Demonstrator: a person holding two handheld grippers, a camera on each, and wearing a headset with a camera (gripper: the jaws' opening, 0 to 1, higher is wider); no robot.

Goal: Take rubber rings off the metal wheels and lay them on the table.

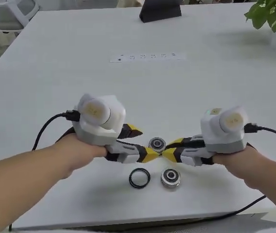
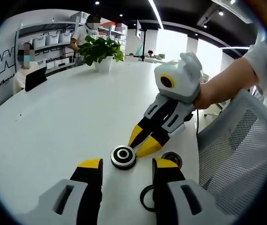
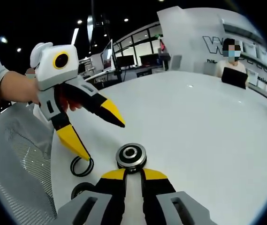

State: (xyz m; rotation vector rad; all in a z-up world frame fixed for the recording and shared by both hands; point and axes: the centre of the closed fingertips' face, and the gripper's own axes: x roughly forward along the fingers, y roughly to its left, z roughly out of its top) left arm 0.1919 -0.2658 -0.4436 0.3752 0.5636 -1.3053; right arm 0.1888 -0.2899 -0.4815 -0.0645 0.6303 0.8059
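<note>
A metal wheel (image 1: 156,143) with a black rubber rim lies flat near the table's front edge. My left gripper (image 1: 145,142) is open, its jaws spread wide just left of this wheel (image 2: 123,157). My right gripper (image 1: 170,148) comes in from the right with its jaws together, tips touching the wheel's rim (image 3: 131,156). I cannot tell whether they pinch the ring. A second wheel (image 1: 170,177) lies nearer to me. Beside it a loose black rubber ring (image 1: 139,177) lies flat on the table.
The white table (image 1: 79,73) stretches far ahead, with a socket strip (image 1: 147,57) at mid-table, a dark stand (image 1: 159,10) at the back and a plant (image 1: 273,14) at the back right. The table's front edge (image 1: 128,221) is close behind the wheels. A mesh chair (image 2: 236,154) stands beside it.
</note>
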